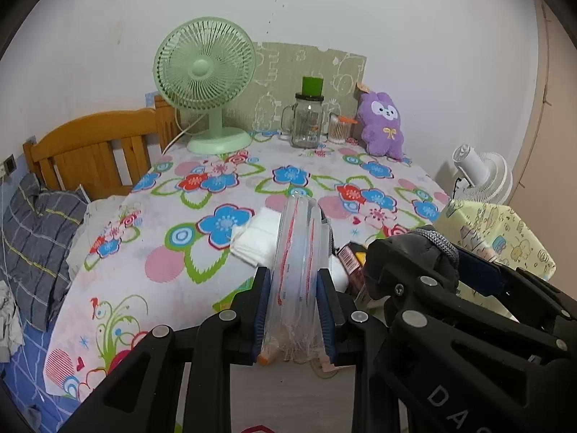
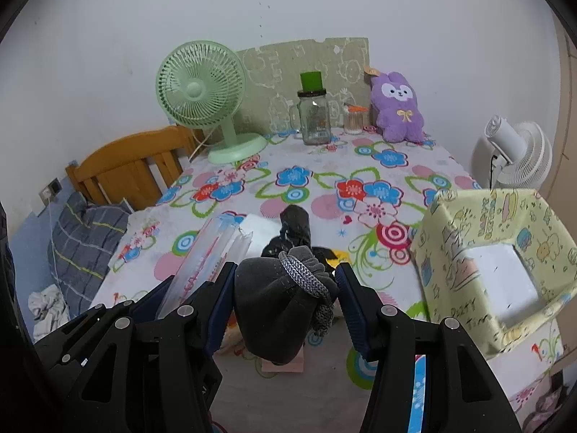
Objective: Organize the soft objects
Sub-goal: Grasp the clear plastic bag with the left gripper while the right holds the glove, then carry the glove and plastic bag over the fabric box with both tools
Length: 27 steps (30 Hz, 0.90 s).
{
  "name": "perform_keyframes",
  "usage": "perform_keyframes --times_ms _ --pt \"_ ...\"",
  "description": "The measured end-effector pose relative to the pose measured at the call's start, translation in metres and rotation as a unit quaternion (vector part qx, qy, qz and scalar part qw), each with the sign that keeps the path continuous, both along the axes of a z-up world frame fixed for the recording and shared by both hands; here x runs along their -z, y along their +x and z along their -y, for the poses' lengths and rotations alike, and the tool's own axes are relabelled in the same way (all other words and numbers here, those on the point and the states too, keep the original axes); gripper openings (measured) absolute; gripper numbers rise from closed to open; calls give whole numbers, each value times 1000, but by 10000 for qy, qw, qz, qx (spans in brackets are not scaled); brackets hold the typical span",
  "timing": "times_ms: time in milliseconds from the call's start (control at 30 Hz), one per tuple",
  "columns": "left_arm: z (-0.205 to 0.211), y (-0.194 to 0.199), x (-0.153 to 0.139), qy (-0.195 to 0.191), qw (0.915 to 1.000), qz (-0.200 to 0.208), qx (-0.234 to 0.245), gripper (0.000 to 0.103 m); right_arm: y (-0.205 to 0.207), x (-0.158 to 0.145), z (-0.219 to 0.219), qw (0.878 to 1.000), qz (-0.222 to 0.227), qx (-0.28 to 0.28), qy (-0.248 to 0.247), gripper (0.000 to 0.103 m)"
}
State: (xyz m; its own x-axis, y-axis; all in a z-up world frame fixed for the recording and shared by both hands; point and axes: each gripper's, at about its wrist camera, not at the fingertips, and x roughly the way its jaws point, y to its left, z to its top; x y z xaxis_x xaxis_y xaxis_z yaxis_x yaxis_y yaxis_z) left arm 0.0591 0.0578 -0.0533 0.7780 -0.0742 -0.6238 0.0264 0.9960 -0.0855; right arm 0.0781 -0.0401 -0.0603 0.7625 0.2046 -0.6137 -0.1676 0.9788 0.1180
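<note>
1. Pouch (image 2: 285, 310), a dark grey drawstring one with a braided cord (image 2: 306, 274), sits between the fingers of the right gripper (image 2: 285, 288), above the near edge of the flowered table (image 2: 317, 195). Its left side presses on the left finger; a sliver of gap shows by the right finger, so I judge the grip light.
2. Zip bag (image 1: 295, 274), clear plastic with a red seal line, is clamped in the left gripper (image 1: 294, 306), just at 9 o'clock of the pouch.
3. Risk: the soft pouch could sag and slip out, since cloth gives under the pads.
4. Risk: the slack bag mouth may fold shut, or the cord may snag on the rim.
5. Pouch's long axis runs roughly 12 to 6 o'clock in the right view; the tied neck points toward 12, the rounded bottom hangs toward 6.
6. Bag's long axis runs toward 12 o'clock, away from the left camera.
</note>
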Motion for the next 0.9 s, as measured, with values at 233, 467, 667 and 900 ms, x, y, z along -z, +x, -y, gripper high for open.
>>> perform_keyframes --times_ms 233,467,667,900 --pt "10 6 -14 -82 9999 64 2 25 5 -17 9 10000 59 -61 -53 59" --pt "29 7 -22 -32 9999 144 -10 26 8 -27 27 9999 128 -82 -19 59" --pt "51 11 -25 -27 9999 137 94 26 9 -31 49 9999 127 -5 -6 59" --pt "77 15 -31 -59 9995 198 236 27 9 -39 77 9996 245 118 -30 59"
